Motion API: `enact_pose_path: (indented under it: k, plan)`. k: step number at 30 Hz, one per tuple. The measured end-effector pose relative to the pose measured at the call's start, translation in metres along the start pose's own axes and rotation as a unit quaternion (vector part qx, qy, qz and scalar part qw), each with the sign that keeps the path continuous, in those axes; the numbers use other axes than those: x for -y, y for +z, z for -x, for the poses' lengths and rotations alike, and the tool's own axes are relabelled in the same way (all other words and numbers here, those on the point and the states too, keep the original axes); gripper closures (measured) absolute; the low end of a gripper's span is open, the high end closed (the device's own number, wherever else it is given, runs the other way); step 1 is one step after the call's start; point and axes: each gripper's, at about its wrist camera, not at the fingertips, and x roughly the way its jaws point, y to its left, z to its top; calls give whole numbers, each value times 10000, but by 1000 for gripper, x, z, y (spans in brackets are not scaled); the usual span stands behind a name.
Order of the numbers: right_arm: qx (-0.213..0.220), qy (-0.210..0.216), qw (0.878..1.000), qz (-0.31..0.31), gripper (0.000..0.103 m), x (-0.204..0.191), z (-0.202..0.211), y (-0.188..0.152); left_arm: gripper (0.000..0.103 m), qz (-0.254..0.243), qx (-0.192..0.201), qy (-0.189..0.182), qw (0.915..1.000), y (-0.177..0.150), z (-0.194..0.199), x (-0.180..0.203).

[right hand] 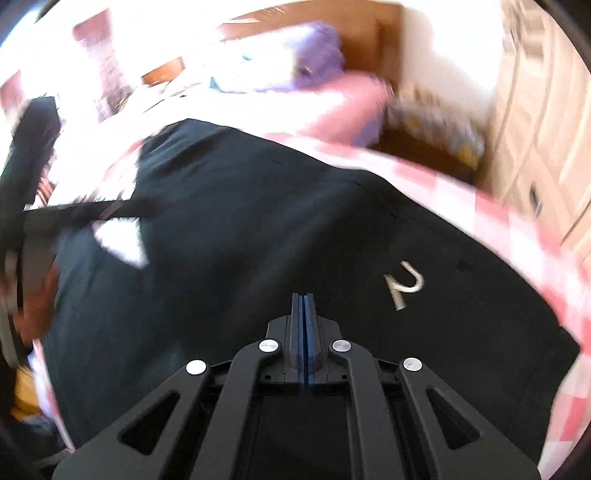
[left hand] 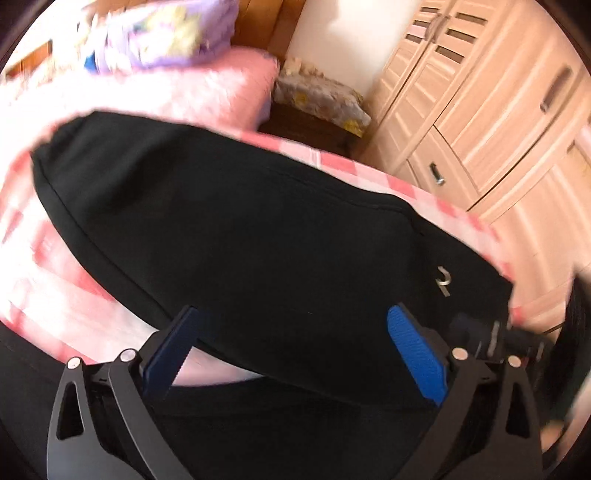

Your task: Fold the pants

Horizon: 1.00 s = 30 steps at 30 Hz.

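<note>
Black pants lie across a bed with a pink and white checked sheet. A small white logo marks the cloth, and it also shows in the right wrist view. My left gripper is open, its blue pads spread wide over the near edge of the pants. My right gripper is shut with the pads pressed together just above the pants; no cloth shows between them. The other gripper shows blurred at the left of the right wrist view.
A pink blanket and purple bedding lie at the head of the bed. A wooden headboard stands behind. A light wooden wardrobe stands to the right, with a covered bedside stand beside the bed.
</note>
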Motion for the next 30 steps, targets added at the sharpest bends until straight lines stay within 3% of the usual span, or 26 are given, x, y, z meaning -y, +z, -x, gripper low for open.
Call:
enact_pose_path:
  k: [3,4,6,7,8,9,11,12,14,15,18,21,26,27,30]
  plan:
    - [-81,647,9937,-912,96,41,-17,20,2,-297,190,272,9990,2,3,0]
    - [-57,1037,9851,-1370,96,57,-20,27,2,-357,204,322,9986,3,2,-1]
    - [109,1972,9535,-2275,96,83,-25,35,2,-477,217,408,9978,10,-4,-2]
    - [-17,1978,9497,-2427,96,88,-33,41,2,-567,228,455,9971,13,-7,-4]
    - [-31,1416,9654,-2189,95,85,-34,49,2,-628,230,486,9966,14,-10,-5]
    - [165,1217,9733,-1940,95,81,-30,53,2,-704,219,524,9959,16,-14,-6]
    - [546,1391,9705,-1891,95,81,-25,59,2,-795,200,464,9956,19,-22,-9]
    - [453,1304,9692,-2041,95,87,-30,64,2,-792,193,413,9958,20,-26,-10]
    - [-141,1596,9638,-2131,95,92,-48,72,2,-748,128,323,9966,25,-36,-12]
    - [-238,1718,9612,-2146,95,97,-53,74,2,-710,70,254,9971,29,-43,-12]
    - [-420,1183,9751,-1829,95,111,-61,94,2,-603,-71,81,9981,37,-56,-10]
    - [-651,1059,9839,-1285,95,104,-70,109,2,-399,-346,-349,9980,47,-69,-5]
    - [-916,353,9938,-528,95,101,-89,108,2,109,-725,-735,9946,85,-97,12]
    - [-876,407,9947,-358,95,91,-87,106,2,212,-814,-669,9942,91,-102,17]
    - [-1157,1545,9811,108,95,79,-81,88,2,434,-1280,-381,9901,113,-128,32]
